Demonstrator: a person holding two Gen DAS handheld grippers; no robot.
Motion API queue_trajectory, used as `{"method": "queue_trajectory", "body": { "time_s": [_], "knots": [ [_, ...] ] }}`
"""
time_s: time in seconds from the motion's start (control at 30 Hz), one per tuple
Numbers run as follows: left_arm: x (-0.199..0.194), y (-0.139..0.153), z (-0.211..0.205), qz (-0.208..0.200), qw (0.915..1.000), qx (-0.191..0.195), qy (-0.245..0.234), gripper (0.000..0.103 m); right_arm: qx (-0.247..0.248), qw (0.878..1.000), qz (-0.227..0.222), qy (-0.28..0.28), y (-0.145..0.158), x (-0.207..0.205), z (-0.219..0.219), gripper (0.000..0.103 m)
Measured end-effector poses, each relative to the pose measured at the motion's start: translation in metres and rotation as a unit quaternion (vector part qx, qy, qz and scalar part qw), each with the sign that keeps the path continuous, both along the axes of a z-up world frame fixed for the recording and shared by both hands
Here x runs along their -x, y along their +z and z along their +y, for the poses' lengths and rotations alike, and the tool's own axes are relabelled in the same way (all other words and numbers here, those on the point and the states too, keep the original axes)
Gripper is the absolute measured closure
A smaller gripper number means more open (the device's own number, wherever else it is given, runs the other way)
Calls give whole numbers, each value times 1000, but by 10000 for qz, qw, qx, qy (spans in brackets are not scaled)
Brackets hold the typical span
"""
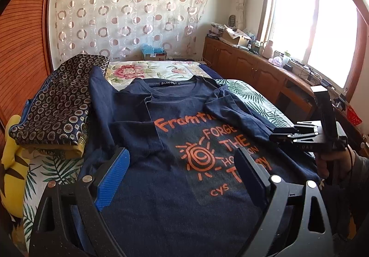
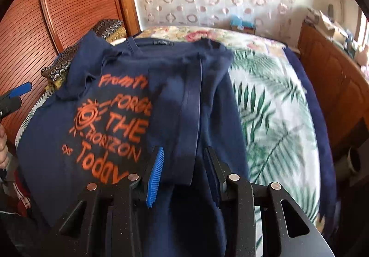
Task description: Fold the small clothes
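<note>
A navy T-shirt (image 1: 175, 187) with orange print lies face up on the bed, collar towards the far wall. Its right side and sleeve (image 2: 184, 86) are folded in over the ends of the printed words. My left gripper (image 1: 182, 153) hovers over the lower print, jaws wide open and nothing between them. My right gripper (image 2: 184, 149) is over the folded right side, jaws partly open. The fold's edge lies in the gap and the pads do not press on it. The right gripper (image 1: 275, 134) also shows at the shirt's right edge, and a blue pad of the left gripper (image 2: 20, 90) at far left.
A dark patterned folded cloth (image 1: 57, 104) sits on a yellow pillow (image 1: 11, 164) to the left of the shirt. The leaf-print bedspread (image 2: 276, 107) stretches to the right. Wooden cabinets (image 1: 253, 67) with clutter run under the window. A person's hand (image 1: 327, 164) holds the right gripper.
</note>
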State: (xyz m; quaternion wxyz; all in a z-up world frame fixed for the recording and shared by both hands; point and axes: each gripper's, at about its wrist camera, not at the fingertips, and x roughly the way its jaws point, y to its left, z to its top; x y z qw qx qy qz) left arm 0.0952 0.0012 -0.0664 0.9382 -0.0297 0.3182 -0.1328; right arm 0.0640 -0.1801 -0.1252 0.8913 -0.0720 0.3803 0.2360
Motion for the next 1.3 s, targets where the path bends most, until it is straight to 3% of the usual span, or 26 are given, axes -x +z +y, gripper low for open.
{"method": "queue_trajectory", "body": {
  "time_s": [0.13,0.2,0.4,0.77,0.87,1.03,1.3],
  "knots": [
    [-1,-2,0,40,10000,9,-1,10,2,10000,42,-77,-5,-2,1,65],
    [0,-1,0,45,10000,21,-16,10,-3,10000,19,-9,-3,0,1,76],
    [2,1,0,10,10000,19,-9,10,18,9997,-238,73,3,11,5,91],
    [2,-1,-1,62,10000,13,-26,10,232,9990,-380,83,3,5,18,90],
    [2,-2,-1,92,10000,10,-26,10,404,9985,-367,-38,-1,-9,24,84],
    [3,-3,0,116,9999,25,-38,10,235,9993,-278,-80,0,-34,26,72],
    [4,-4,-2,114,9999,35,-63,10,-13,10000,76,51,-2,-63,34,71]
  ]
}}
